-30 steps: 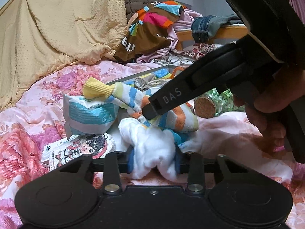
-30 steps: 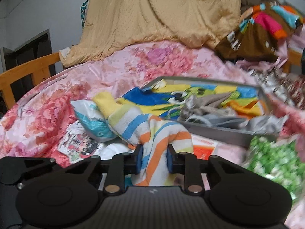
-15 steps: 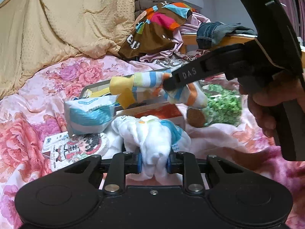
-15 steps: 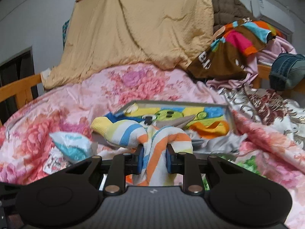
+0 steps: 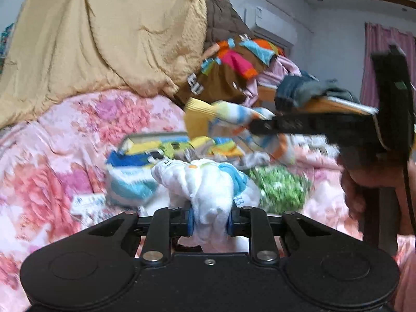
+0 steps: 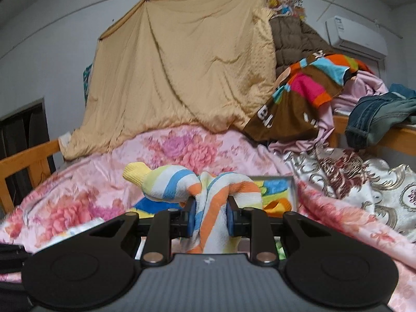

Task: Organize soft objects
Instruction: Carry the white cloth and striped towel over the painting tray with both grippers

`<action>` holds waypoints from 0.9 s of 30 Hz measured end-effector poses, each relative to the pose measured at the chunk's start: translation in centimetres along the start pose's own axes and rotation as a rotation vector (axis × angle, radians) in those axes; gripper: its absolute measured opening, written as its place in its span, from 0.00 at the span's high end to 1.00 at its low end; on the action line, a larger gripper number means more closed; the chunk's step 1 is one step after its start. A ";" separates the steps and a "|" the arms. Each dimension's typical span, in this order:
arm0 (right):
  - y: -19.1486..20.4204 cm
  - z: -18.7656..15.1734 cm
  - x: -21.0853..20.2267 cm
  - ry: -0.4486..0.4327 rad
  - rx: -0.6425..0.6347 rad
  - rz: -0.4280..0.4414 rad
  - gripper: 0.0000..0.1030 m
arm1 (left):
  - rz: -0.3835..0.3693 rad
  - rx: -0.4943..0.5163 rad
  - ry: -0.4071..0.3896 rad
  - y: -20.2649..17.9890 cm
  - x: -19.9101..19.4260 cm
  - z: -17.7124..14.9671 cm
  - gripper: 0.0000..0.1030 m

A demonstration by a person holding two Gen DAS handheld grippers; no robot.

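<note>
My left gripper (image 5: 210, 221) is shut on a white fluffy sock (image 5: 208, 182) with blue patches, held above the pink floral bedspread. My right gripper (image 6: 210, 219) is shut on a striped sock (image 6: 208, 197) in orange, blue, white and yellow, lifted in the air. In the left wrist view that striped sock (image 5: 228, 122) hangs from the right gripper's finger (image 5: 286, 126), up and to the right of the white sock. A grey tray (image 5: 145, 137) of colourful clothes lies on the bed behind both socks; its far corner shows in the right wrist view (image 6: 292, 184).
A tan quilt (image 6: 182, 72) hangs at the back. A heap of clothes (image 6: 306, 91) lies at the right, with jeans (image 6: 377, 117) on a wooden rail. A green patterned bag (image 5: 280, 189) and a blue-white packet (image 5: 130, 184) lie on the bed near the tray.
Both grippers have risen from the bed with their socks. The striped sock moved up and away over the tray; the white sock came up off the bedspread.
</note>
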State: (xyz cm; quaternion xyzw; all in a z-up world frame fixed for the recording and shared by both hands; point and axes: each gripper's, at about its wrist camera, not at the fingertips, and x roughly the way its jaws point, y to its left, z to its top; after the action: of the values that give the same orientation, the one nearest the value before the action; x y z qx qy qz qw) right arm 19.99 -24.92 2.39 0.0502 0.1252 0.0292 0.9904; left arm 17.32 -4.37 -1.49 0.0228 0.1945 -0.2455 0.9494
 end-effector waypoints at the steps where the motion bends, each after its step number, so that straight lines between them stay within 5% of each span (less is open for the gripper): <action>1: -0.2 0.3 0.0 -0.007 0.003 -0.001 0.75 | 0.009 -0.002 -0.007 0.2 -0.1 0.6 0.77; 12: -2.6 3.1 4.4 -0.027 -0.046 -0.015 0.75 | 0.074 -0.133 -0.069 2.7 3.9 8.4 0.76; 17: -5.0 3.1 7.9 -0.012 0.037 -0.027 0.75 | 0.103 -0.169 -0.074 3.9 7.6 11.1 0.76; 27: -9.3 1.3 13.2 0.068 0.179 -0.050 0.75 | 0.115 -0.189 -0.014 4.1 17.1 12.3 0.76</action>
State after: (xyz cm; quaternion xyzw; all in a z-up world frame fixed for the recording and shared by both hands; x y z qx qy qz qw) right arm 33.54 -33.32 -0.60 0.1344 0.1619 -0.0052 0.9776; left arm 37.39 -10.32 3.13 -0.0574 0.2083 -0.1712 0.9613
